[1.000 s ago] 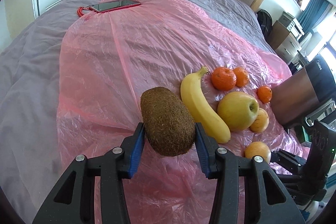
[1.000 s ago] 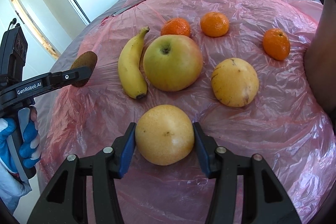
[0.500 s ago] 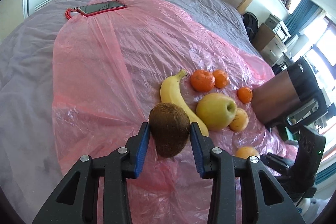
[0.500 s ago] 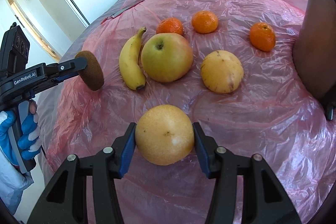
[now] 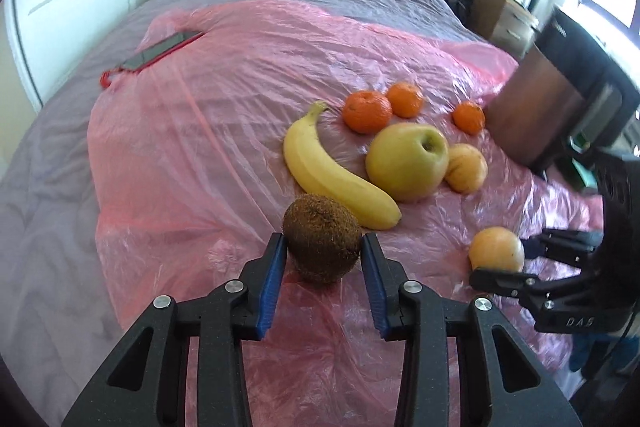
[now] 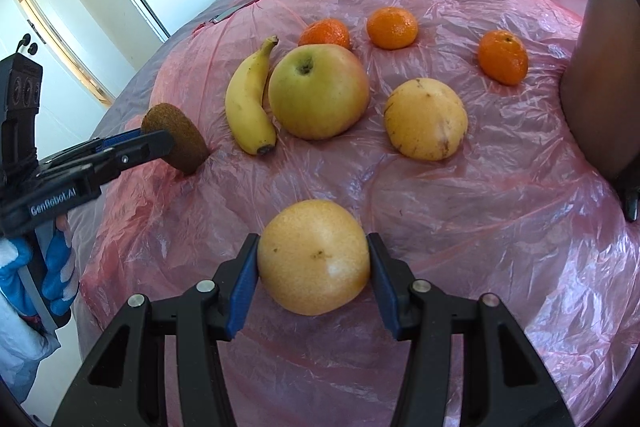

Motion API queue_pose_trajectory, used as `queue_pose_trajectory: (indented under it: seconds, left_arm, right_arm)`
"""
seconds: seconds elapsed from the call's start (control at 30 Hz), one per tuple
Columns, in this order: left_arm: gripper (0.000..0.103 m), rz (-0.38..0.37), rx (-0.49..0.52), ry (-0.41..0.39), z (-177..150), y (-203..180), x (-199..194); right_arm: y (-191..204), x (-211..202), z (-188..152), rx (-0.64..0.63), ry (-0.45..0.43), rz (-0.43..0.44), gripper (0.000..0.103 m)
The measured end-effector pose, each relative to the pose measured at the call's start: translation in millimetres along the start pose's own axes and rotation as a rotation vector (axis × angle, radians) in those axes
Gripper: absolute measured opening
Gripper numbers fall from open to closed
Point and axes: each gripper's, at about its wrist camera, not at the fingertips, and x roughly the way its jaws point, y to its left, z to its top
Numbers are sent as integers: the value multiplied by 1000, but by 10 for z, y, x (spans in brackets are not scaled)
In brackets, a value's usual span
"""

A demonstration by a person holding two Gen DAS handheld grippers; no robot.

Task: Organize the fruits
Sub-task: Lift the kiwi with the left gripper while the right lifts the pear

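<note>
My left gripper (image 5: 323,253) clamps the fuzzy brown oval kiwi (image 5: 322,238), now end-on, at the curved yellow banana's (image 5: 336,169) 6 o'clock, on the crinkled pink plastic sheet (image 5: 208,131). My right gripper (image 6: 313,267) grips the round dimpled yellow-orange fruit (image 6: 313,256). Only the left view shows the red-cased phone (image 5: 160,50).

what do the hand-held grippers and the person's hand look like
Both are matte black with blue ribbed pads and silver rivets. The left hand-held gripper reads "GenRobot.AI" in white; the right hand-held gripper matches. The hand wears a blue glove with a white sleeve.
</note>
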Motion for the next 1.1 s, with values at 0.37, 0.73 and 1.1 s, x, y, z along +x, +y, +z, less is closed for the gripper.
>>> queue_pose_trajectory:
  seconds: [0.37, 0.73, 1.1]
  left_arm:
    - [33, 42, 121, 47, 160, -202, 275]
    - [34, 46, 149, 94, 170, -240, 387]
    - [35, 56, 127, 85, 115, -217, 401]
  right_arm:
    - [-54, 52, -40, 18, -3, 19, 80]
    - [-83, 14, -60, 30, -15, 33, 79]
    - [-72, 8, -55, 28, -14, 35, 79]
